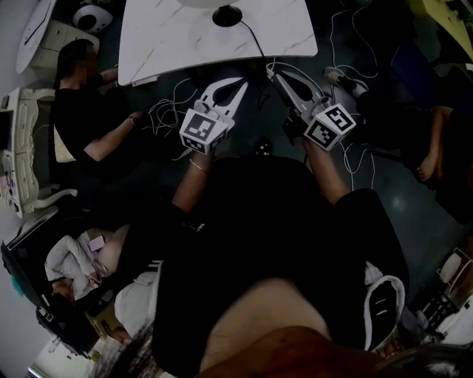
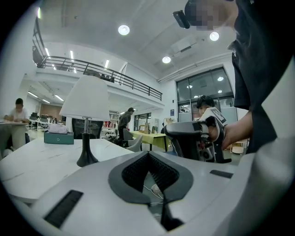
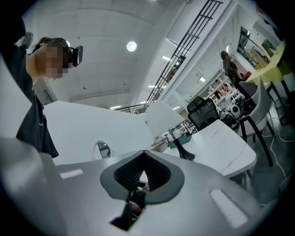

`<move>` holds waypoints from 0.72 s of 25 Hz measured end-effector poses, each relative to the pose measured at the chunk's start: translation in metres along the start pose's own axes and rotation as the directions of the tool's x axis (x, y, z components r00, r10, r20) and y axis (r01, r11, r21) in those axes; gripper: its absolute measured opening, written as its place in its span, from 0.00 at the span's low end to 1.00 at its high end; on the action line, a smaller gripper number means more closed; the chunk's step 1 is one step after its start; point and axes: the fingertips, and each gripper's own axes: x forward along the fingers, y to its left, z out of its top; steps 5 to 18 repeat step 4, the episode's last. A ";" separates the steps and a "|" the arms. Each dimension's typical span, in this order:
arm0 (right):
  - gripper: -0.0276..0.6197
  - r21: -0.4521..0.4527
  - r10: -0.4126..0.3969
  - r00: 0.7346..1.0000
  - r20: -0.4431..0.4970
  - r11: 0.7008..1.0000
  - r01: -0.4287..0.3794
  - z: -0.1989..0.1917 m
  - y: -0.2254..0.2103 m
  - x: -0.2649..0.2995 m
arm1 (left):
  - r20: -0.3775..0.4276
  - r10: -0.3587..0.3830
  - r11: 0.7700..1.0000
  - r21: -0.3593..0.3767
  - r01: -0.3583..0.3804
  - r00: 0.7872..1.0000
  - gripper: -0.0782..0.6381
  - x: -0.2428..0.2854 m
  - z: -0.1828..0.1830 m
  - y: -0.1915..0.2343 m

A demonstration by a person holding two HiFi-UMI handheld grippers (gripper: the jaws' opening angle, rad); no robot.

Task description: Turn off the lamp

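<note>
Lamp (image 1: 227,15) on table (image 1: 170,37) ahead, apart from left gripper (image 1: 229,87), right gripper (image 1: 273,71); both closed, empty.

No legible text, brand or number appears in any view. The cubes on the left hand-held gripper (image 1: 230,85) and the right hand-held gripper (image 1: 275,72) bear black-and-white square code patterns without letters. A small blue sign (image 2: 172,112), left of the window (image 2: 203,90), is too small to read.

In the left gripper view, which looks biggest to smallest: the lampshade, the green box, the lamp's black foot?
Largest: lampshade.
Then green box and black foot look alike; the box sits farther back, so unranked.
</note>
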 end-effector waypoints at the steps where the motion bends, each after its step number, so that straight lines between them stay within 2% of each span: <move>1: 0.04 0.001 0.002 1.000 -0.002 1.000 -0.002 -0.001 0.001 -0.002 | -0.002 0.002 1.000 -0.004 -0.002 1.000 0.12 0.000 -0.001 -0.002; 4: 0.04 -0.016 0.003 0.999 -0.035 1.000 -0.004 -0.007 0.002 -0.010 | -0.008 -0.008 1.000 -0.014 0.007 1.000 0.12 0.002 -0.006 -0.011; 18: 0.04 -0.016 0.003 0.999 -0.035 1.000 -0.004 -0.007 0.002 -0.010 | -0.008 -0.008 1.000 -0.014 0.007 1.000 0.12 0.002 -0.006 -0.011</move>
